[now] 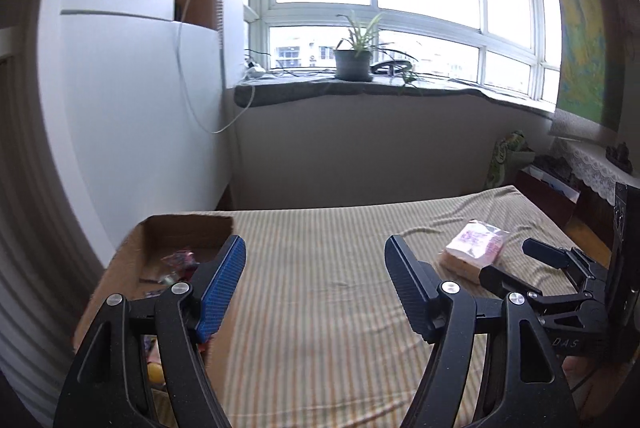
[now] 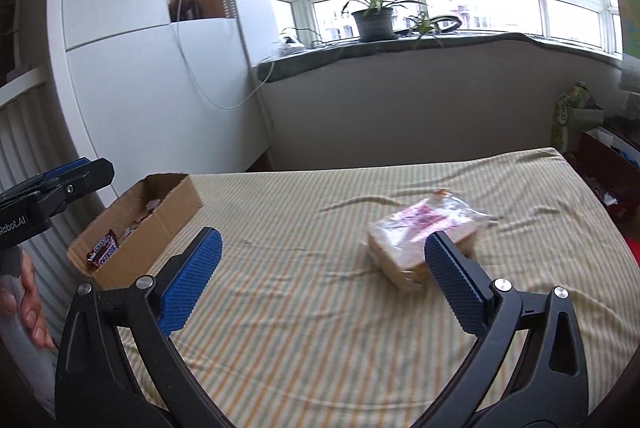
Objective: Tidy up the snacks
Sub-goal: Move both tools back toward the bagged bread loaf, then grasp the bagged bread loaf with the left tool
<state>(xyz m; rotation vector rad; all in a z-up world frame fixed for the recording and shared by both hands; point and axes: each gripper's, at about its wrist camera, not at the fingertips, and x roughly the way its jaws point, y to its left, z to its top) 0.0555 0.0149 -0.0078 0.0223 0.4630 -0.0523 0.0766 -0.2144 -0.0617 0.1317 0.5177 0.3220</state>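
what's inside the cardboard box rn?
The cardboard box holds several small wrapped snacks: a dark candy bar at the near end and other wrappers farther back. The box walls and the left tongs hide the rest, so no count is possible.

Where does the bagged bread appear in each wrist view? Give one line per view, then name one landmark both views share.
Left wrist: bagged bread lies at right of centre on the striped cloth, just beyond the right tongs.
Right wrist: bagged bread lies right of centre, ahead of the open tongs.
Shared landmark: the cardboard box at the cloth's left edge.
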